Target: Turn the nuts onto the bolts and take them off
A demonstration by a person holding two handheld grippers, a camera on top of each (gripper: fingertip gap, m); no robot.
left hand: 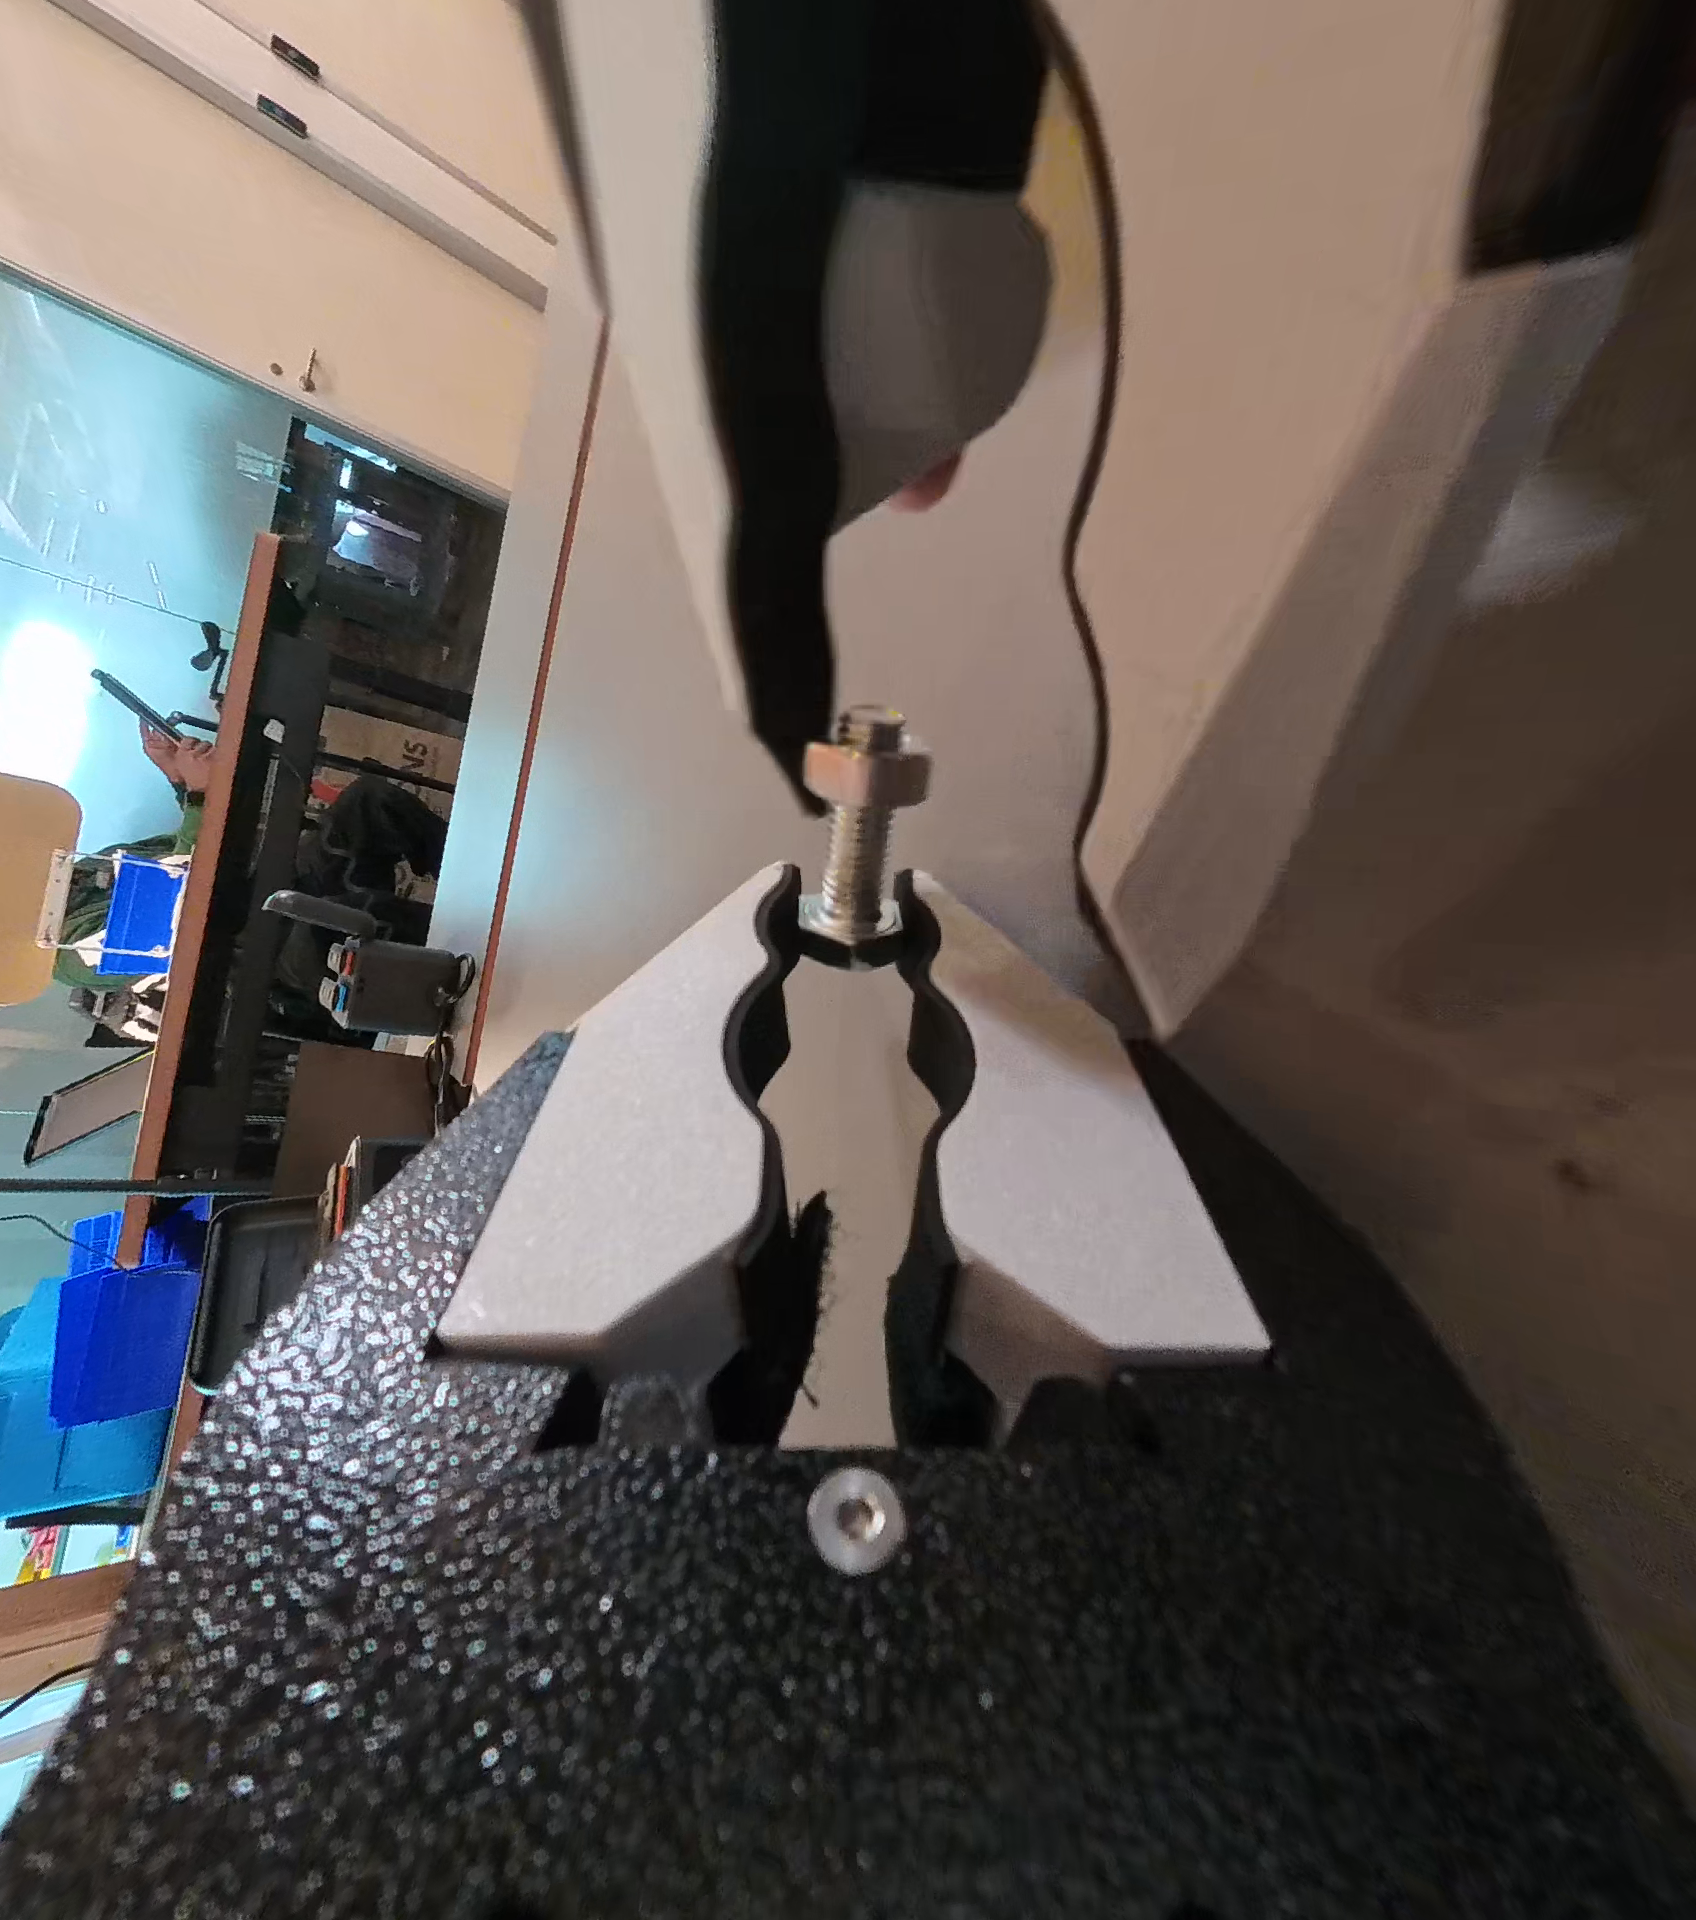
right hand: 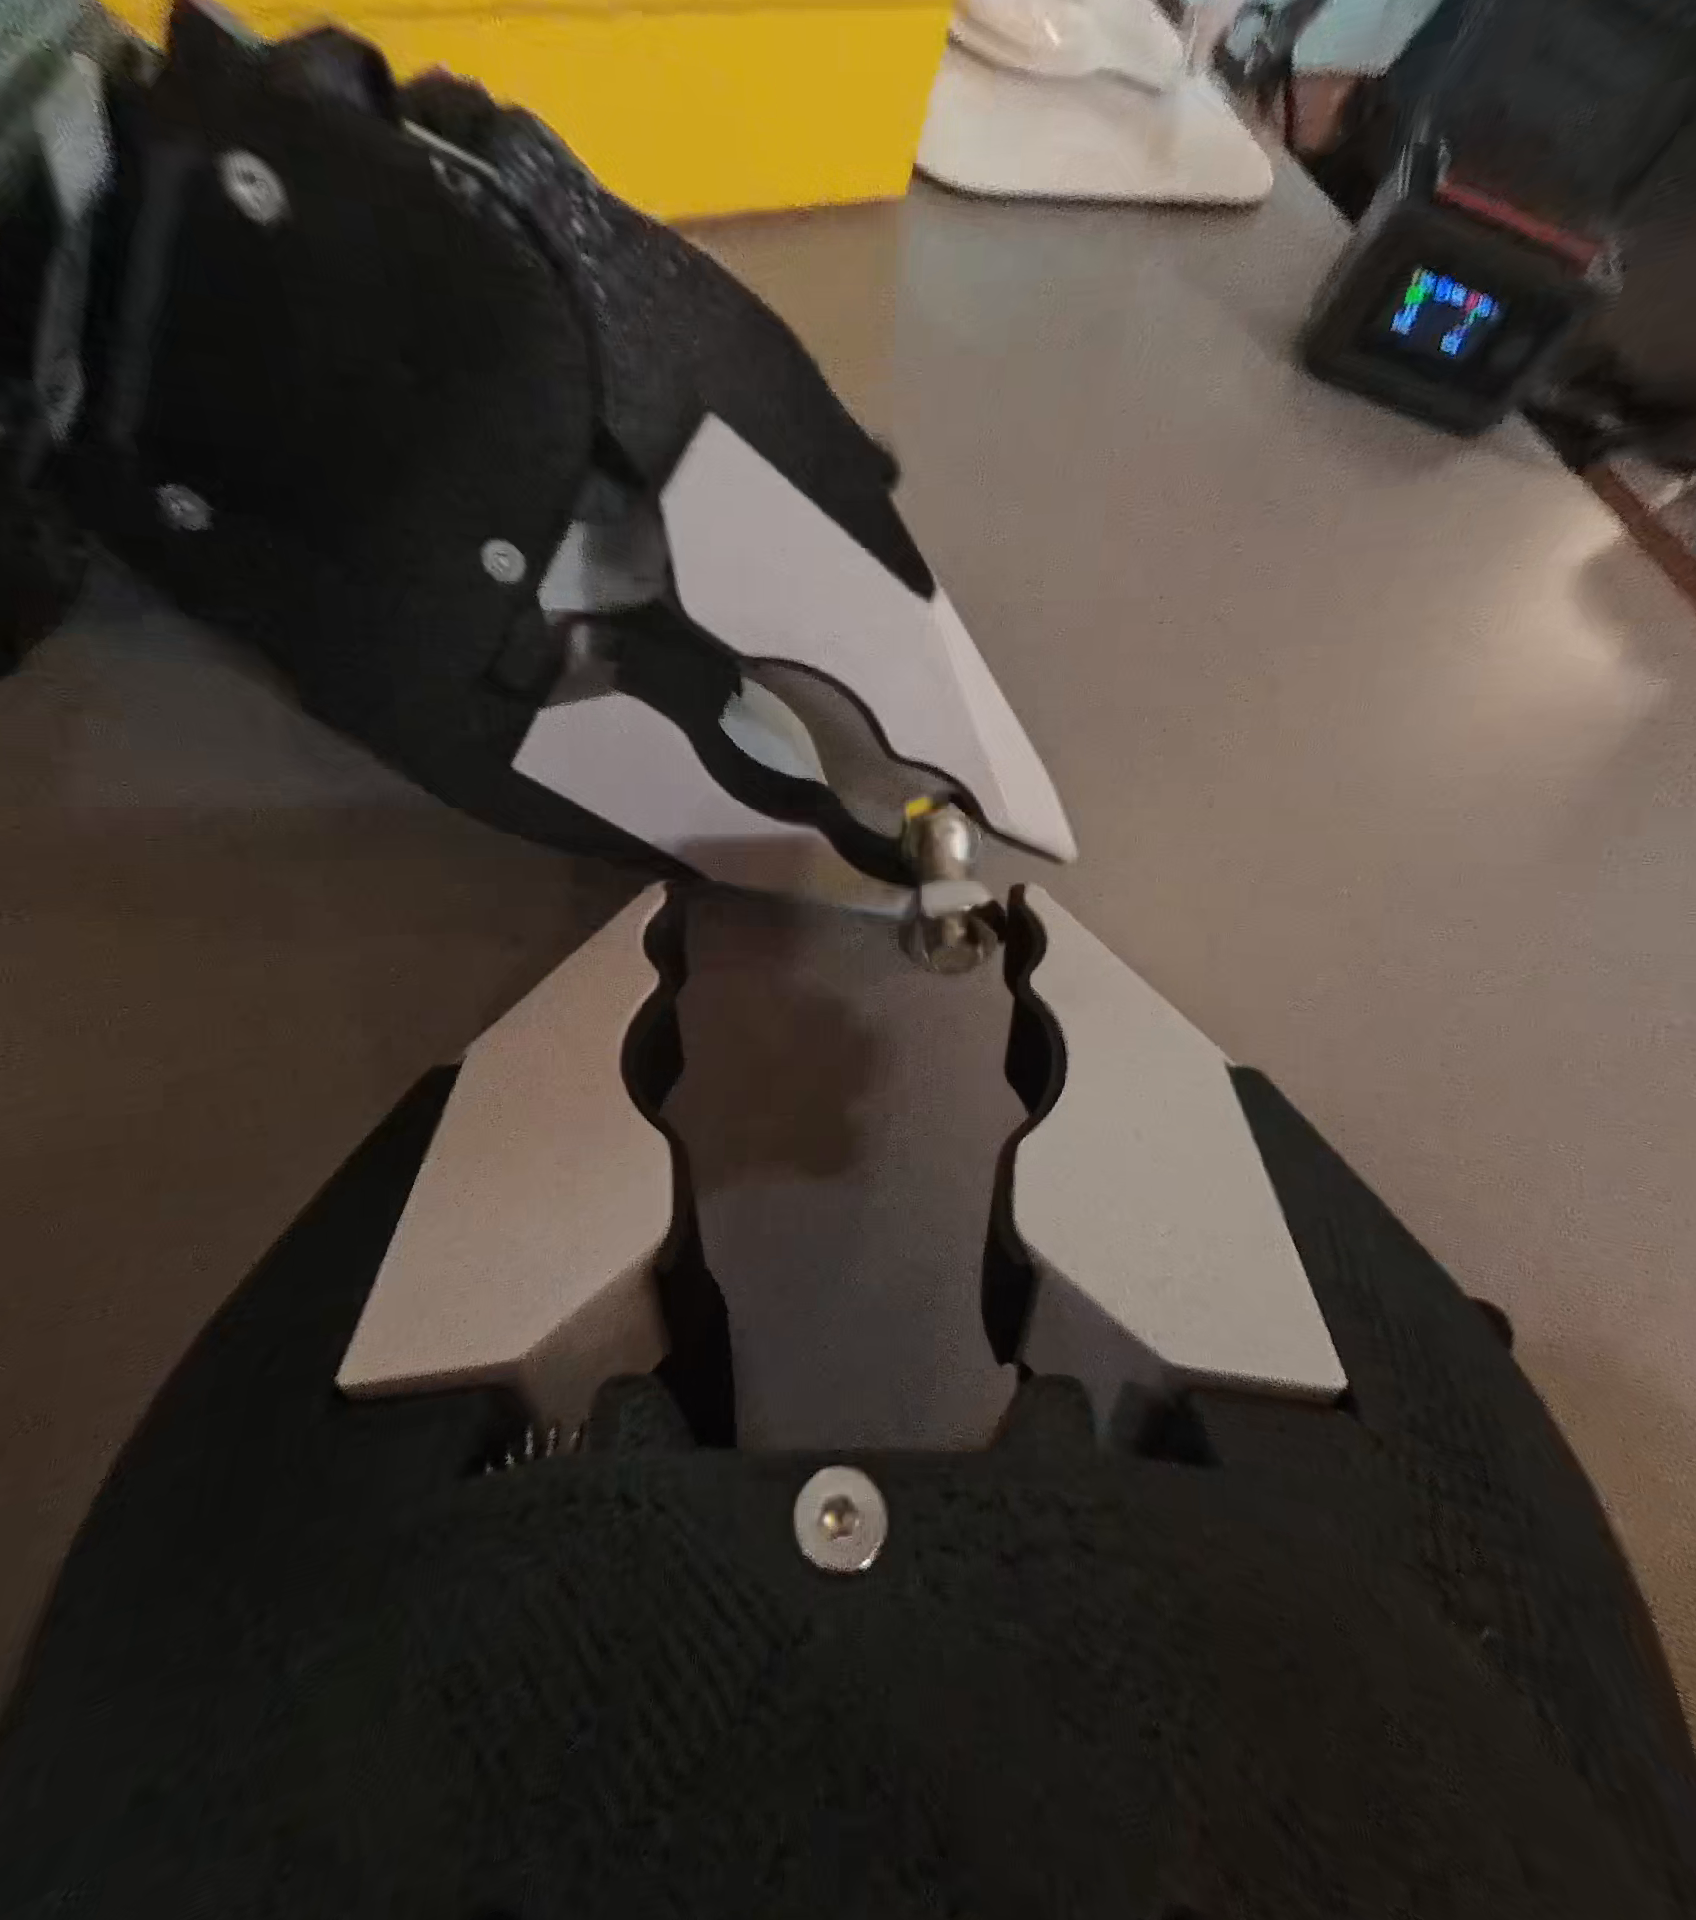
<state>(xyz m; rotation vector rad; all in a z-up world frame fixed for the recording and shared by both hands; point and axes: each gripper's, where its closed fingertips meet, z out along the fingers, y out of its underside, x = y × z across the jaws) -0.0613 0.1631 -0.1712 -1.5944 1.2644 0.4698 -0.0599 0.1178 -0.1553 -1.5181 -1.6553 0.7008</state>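
Note:
My left gripper (left hand: 854,914) is shut on the hexagonal head of a steel bolt (left hand: 854,862), which points away along the fingers. A steel nut (left hand: 867,774) sits on the thread near the bolt's tip. One black fingertip (left hand: 782,727) of my right gripper touches the nut's side. In the right wrist view my right gripper (right hand: 839,914) is open wide, and the nut (right hand: 948,940) lies just inside its right fingertip (right hand: 1031,935). The left gripper (right hand: 969,842) reaches in from the upper left, holding the bolt (right hand: 943,831) above the grey table (right hand: 1291,779).
A yellow box (right hand: 667,94) and a white object (right hand: 1083,114) stand at the table's far side. A black device with a small lit screen (right hand: 1436,322) is at the far right. A black cable (left hand: 1083,623) hangs behind the bolt. Blue bins (left hand: 106,1340) are far off. The white object (right hand: 1083,114) is about 40 cm from both grippers' fingertips.

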